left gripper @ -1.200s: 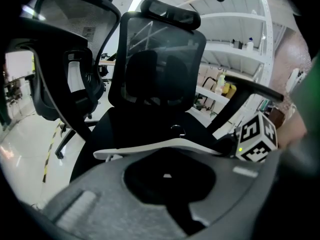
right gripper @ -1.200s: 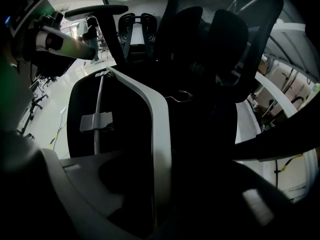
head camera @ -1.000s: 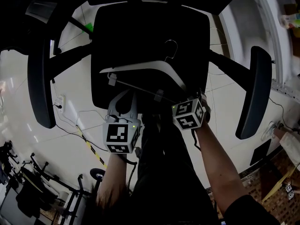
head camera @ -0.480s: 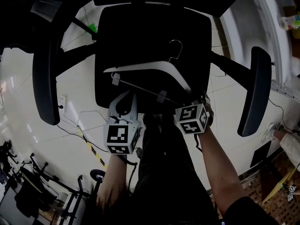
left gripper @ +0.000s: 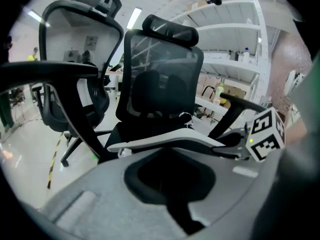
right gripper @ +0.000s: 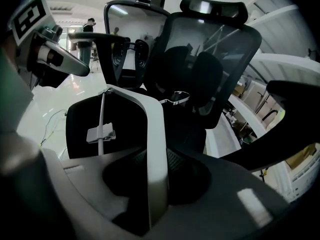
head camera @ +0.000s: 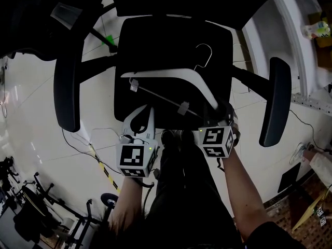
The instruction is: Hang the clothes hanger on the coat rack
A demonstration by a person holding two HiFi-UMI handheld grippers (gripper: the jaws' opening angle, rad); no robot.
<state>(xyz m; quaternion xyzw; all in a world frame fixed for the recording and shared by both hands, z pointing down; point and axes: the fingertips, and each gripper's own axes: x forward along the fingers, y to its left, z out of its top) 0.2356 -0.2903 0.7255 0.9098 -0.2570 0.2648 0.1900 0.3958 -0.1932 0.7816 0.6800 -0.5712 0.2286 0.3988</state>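
The clothes hanger (head camera: 171, 73), gripped by the right claw (head camera: 216, 108), has lifted and shifted right above the chair seat (head camera: 155, 40); the left claw (head camera: 139, 119) has risen too.

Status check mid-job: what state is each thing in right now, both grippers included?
right gripper: shut on one arm of the clothes hanger.
left gripper: open, nothing between its jaws.
clothes hanger: held by one end above the chair seat, not hung.
hanger hook: free, caught on nothing.
hanger clips: shut, holding no garment.
office chair: upright.
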